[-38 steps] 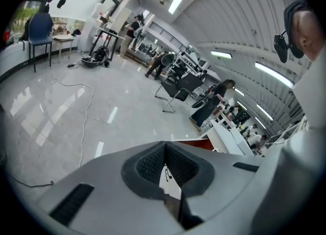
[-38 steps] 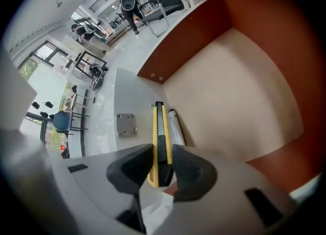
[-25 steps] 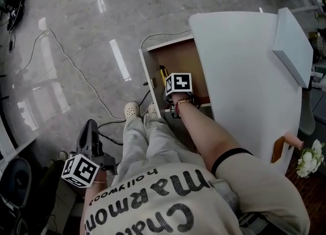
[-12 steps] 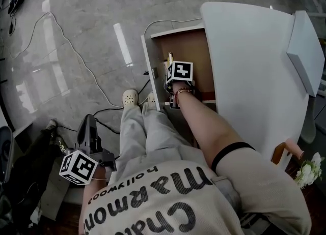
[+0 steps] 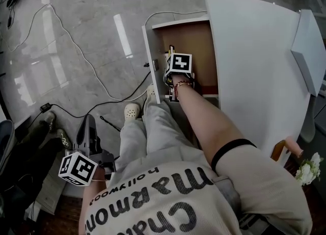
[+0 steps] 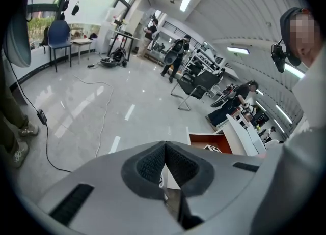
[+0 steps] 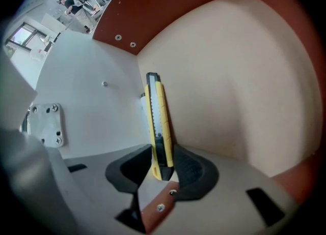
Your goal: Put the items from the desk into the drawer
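While I look down through the head view, the right tongs (image 5: pixel 171 76) sit inside the open drawer with a white front and reddish-brown wooden inside (image 5: pixel 191 40). The drawer stands out from under the white curved worktop (image 5: pixel 254 61). The person's forearm runs down to the tongs from the lower right. The left tongs (image 5: pixel 89 124) hang low at the person's left side, well apart from the drawer, above the glossy grey stone floor (image 5: pixel 76 25).

Through the left gripper view, I see those tongs pressed together, their ribbed dark pads meeting with nothing between them. Beyond them lies the floor, with the drawer farther off.

Through the right gripper view, the right tongs pinch the near end of a yellow and black plastic utility knife (image 7: pixel 158 117). It points away from the pads, inside the drawer, over its pale inner panel. A small metal bracket with screws (image 7: pixel 43 123) sits on the white wall at the left.
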`<state>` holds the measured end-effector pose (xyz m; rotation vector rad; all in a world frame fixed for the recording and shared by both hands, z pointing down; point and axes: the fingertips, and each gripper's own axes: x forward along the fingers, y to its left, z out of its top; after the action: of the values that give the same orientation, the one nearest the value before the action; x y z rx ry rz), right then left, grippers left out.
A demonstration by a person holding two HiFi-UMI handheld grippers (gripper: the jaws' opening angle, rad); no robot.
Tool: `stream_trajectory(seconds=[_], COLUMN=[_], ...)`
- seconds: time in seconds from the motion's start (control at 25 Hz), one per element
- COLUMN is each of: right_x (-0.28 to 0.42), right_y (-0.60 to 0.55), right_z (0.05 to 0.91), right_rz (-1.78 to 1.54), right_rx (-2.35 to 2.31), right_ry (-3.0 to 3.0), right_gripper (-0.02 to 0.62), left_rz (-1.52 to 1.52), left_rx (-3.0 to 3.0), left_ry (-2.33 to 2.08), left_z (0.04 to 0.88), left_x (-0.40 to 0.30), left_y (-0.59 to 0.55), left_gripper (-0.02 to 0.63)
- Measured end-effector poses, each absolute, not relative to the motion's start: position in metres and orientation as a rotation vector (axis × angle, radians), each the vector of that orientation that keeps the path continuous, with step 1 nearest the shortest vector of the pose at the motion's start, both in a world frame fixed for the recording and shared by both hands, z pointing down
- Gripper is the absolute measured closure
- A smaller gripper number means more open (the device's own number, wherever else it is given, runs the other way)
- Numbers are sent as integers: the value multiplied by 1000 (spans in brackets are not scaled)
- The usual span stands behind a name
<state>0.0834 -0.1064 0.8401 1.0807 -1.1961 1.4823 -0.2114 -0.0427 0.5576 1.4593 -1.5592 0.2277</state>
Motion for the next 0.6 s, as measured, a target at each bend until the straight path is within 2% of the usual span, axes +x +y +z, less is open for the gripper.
stream_trajectory(seconds=[0.32, 0.6], right_x=[81, 63], right_y=[-113, -111], right_z=[827, 770], right_rz=[1434, 1493], right_rx=[1137, 1236], right_ry=[-1256, -1355], right_gripper=[411, 375], left_rz=[217, 158], left_rx=[1525, 1614], left_ry=[-1505, -1427], left_z=[559, 547], left_x=[-210, -220], left_y=[-45, -34], left_gripper=[604, 604])
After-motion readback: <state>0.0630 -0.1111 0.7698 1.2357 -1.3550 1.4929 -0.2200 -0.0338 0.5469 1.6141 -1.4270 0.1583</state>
